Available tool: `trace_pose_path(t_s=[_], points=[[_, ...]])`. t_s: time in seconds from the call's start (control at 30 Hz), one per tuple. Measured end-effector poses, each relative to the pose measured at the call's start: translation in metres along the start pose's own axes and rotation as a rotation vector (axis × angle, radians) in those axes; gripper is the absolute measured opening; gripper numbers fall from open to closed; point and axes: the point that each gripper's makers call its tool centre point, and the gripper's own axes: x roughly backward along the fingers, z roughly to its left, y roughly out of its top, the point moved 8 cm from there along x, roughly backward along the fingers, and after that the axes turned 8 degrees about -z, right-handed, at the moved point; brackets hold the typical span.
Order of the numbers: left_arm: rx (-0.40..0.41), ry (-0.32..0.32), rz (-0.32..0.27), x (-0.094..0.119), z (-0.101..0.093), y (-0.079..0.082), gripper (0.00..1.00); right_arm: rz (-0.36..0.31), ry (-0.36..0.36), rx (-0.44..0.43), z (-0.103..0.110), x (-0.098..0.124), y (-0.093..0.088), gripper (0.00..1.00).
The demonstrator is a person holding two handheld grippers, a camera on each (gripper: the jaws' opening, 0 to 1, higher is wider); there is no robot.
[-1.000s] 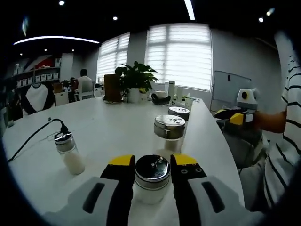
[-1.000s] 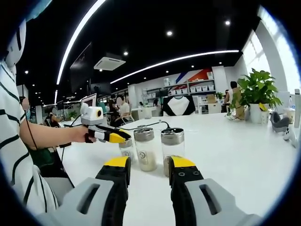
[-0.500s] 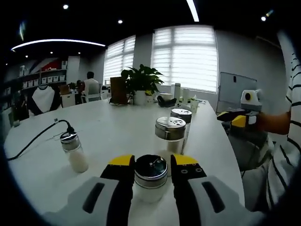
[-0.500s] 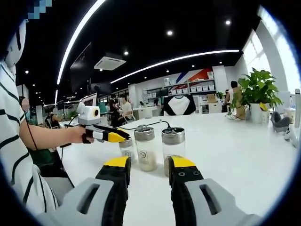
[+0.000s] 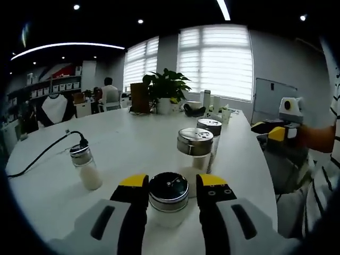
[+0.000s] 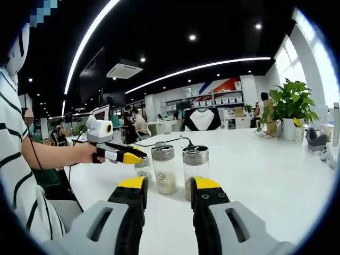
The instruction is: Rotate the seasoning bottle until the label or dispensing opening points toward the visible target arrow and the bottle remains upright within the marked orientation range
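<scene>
A small seasoning bottle point(image 5: 168, 195) with a shiny metal lid stands upright on the white table point(image 5: 133, 139), and my left gripper point(image 5: 172, 182) is shut on its sides. The right gripper view shows the same bottle point(image 6: 142, 169), low and partly hidden, with the left gripper point(image 6: 134, 157) reaching in from the left in a person's hand. My right gripper point(image 6: 167, 186) hangs open above the table point(image 6: 265, 175) with nothing between its jaws. It is a little short of two taller jars. It appears again at the right edge of the left gripper view as the right gripper point(image 5: 272, 129).
A perforated-lid jar point(image 5: 194, 153) and another jar point(image 5: 211, 129) stand just beyond the held bottle. A small white-filled bottle point(image 5: 86, 168) sits left by a black cable point(image 5: 42, 158). In the right gripper view stand two jars point(image 6: 163, 170) point(image 6: 195, 163). A potted plant point(image 5: 166, 90) stands far back.
The left gripper view has drifted slightly while the bottle stayed between the jaws; the mark on its lid has shifted a little to the left. The right gripper has held still.
</scene>
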Motion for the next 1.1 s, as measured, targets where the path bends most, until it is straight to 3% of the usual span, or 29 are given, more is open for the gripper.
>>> trace_pose_path(t_s=[0.23, 1.1], points=[[-0.008, 0.028, 0.009, 0.0005, 0.0033, -0.0012, 0.33, 0.001, 0.003, 0.004, -0.0001, -0.0012, 0.0008, 0.31], [0.047, 0.023, -0.014, -0.0004, 0.0053, -0.0022, 0.32, -0.002, -0.003, -0.001, -0.0008, 0.0017, -0.0009, 0.31]])
